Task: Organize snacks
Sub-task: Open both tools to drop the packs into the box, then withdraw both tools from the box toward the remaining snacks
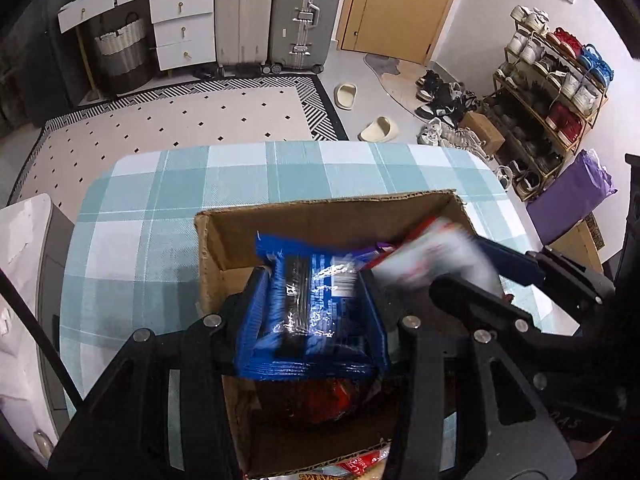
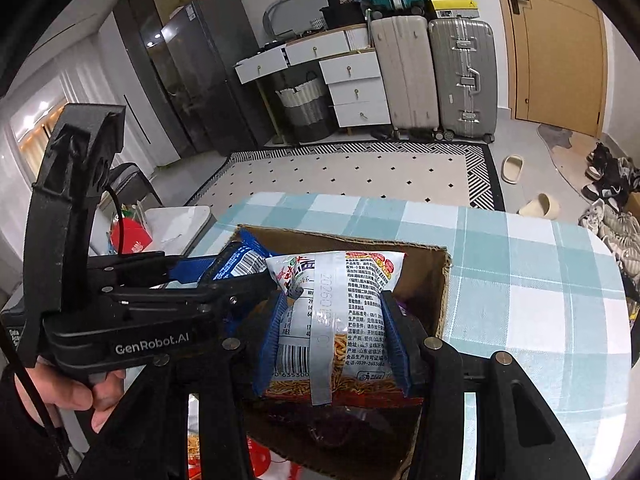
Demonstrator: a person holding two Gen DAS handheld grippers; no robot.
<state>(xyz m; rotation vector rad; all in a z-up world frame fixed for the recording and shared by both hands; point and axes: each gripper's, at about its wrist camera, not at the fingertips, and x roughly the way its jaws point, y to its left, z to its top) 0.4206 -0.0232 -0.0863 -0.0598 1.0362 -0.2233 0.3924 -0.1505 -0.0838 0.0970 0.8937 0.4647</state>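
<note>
Left hand-held gripper (image 1: 316,280) clamped on a blue snack packet (image 1: 312,312), right hand-held gripper (image 2: 334,324) clamped on a white noodle-snack bag (image 2: 336,312), both packets over the open cardboard box (image 1: 320,216) just below them, box on the checked desk (image 1: 160,200).

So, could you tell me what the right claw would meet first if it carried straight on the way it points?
Probably the dark wrappers lying inside the cardboard box; the noodle packet it holds would touch first, though depth is unclear.
</note>
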